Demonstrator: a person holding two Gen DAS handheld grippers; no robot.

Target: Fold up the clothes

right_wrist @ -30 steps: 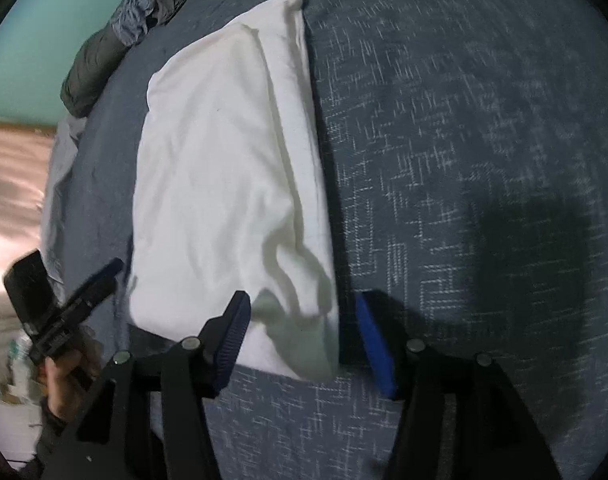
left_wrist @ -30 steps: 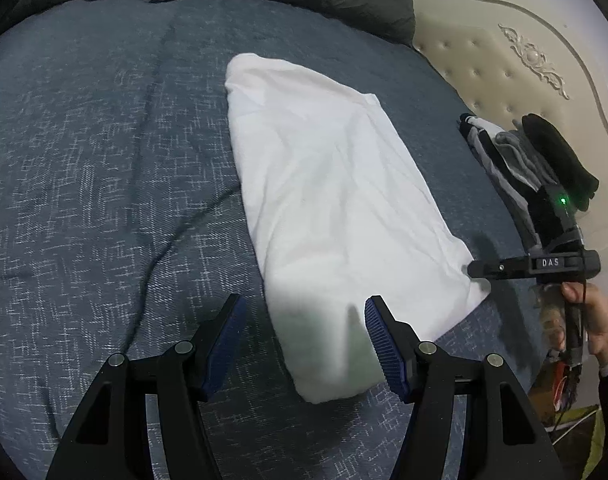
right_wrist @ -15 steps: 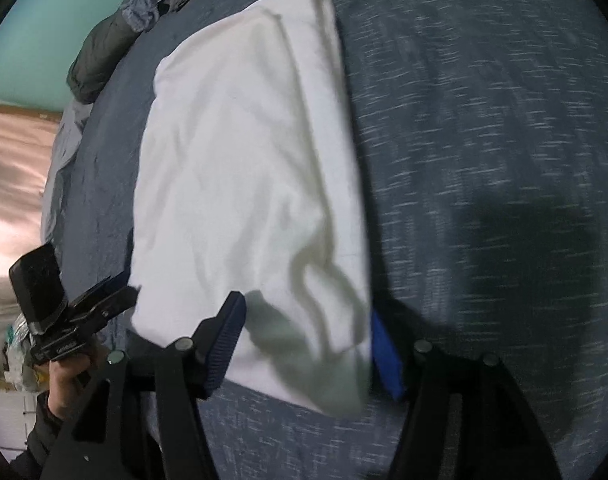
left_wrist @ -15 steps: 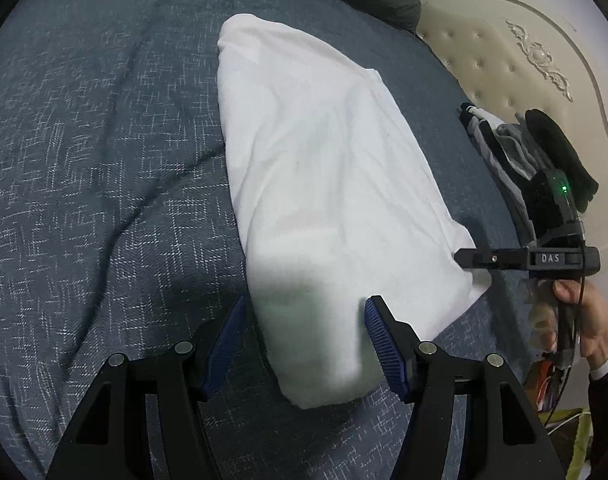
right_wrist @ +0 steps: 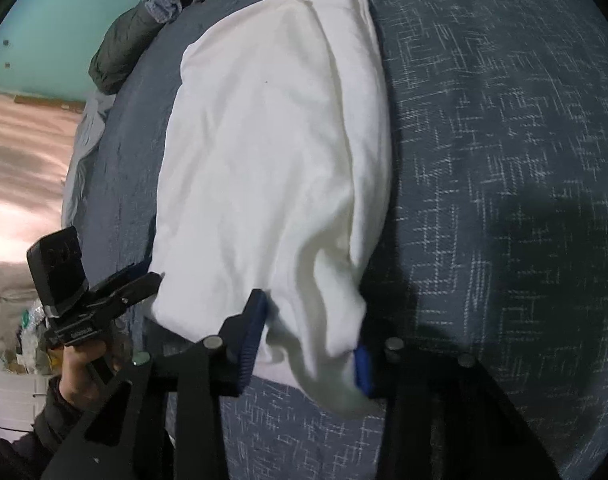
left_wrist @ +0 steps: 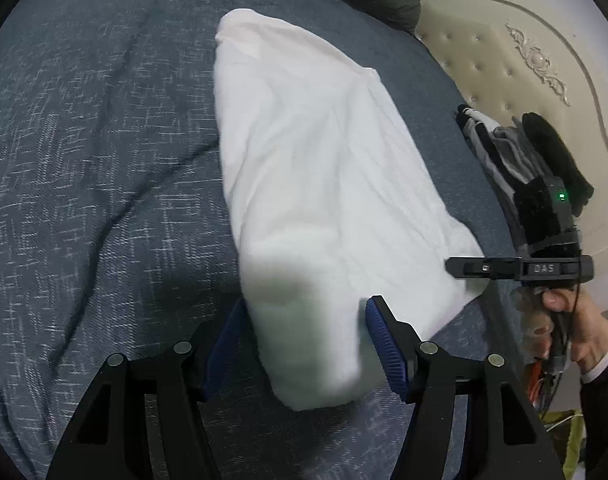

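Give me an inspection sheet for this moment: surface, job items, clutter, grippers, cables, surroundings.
Surface: dark blue bedspread, creased.
Job's things: white garment, folded lengthwise, flat on the bedspread.
Clutter: striped and black clothes by the headboard; dark grey bedding at the far edge.
Grippers: left gripper open, one near corner of the garment between its pads; right gripper closing around the other near corner.
Cables: thin black lead at the right hand; tangled wires below it.
Surroundings: cream tufted headboard, teal wall.
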